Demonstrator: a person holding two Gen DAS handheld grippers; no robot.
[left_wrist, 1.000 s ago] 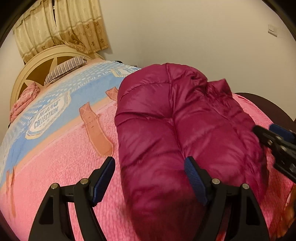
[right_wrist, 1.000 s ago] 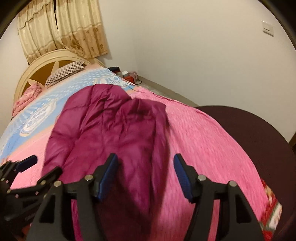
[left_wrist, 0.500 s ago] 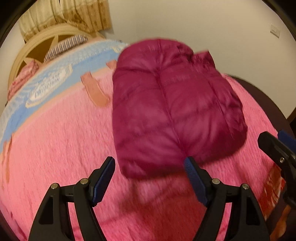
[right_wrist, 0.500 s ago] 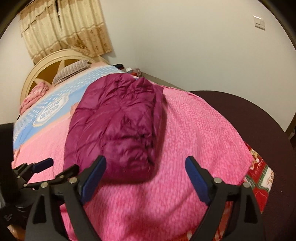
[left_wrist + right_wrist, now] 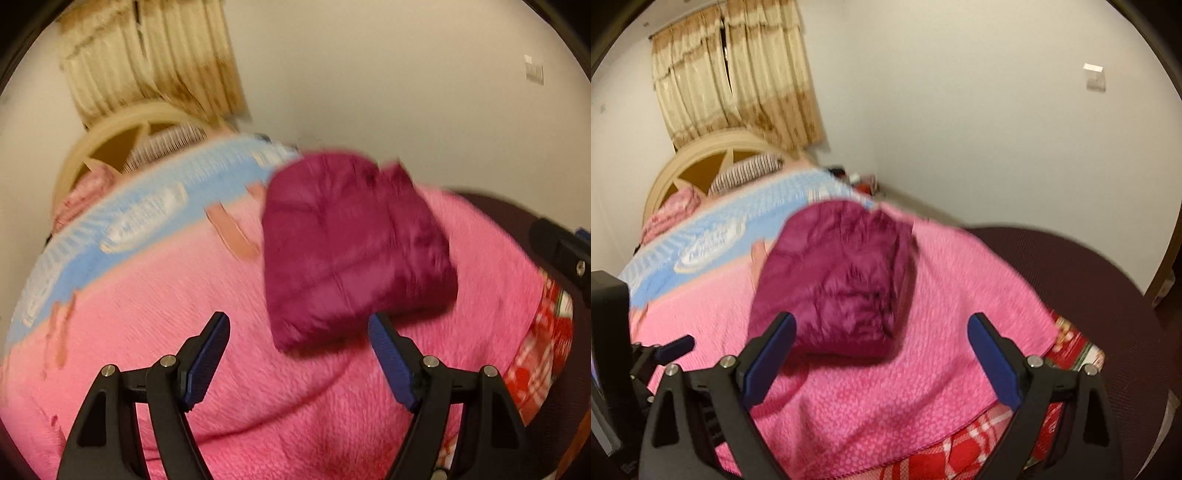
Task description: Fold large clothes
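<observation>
Your left gripper (image 5: 298,332) hangs over the pink blanket (image 5: 155,325) with its jaws spread apart and nothing between the blue pads; the near edge of the magenta puffer jacket (image 5: 351,251) lies just beyond the fingertips, clear of them. Your right gripper (image 5: 881,334) has jaws that are opening, and they stand very wide; its left pad overlaps the jacket's (image 5: 838,277) near corner in the view, but neither pad presses on the fabric. The jacket lies folded into a compact, puffy block on the blanket, roughly in the middle of the bed's width, with its far end reaching the light blue printed band (image 5: 713,236) that runs across the bedding. Beyond that band you see a striped pillow (image 5: 746,171) and a pink bundle (image 5: 670,214) against the cream headboard (image 5: 701,151), with beige curtains (image 5: 738,81) hanging above. At the near right of the bed a red patterned cloth (image 5: 1075,347) peeks out under the blanket's edge, beside a dark maroon surface (image 5: 1071,273). From the right wrist view your left gripper's tip shows at the lower left, low over the blanket and well apart from the jacket. Both views are blurred, so the jacket's seams and quilting are hard to read.
</observation>
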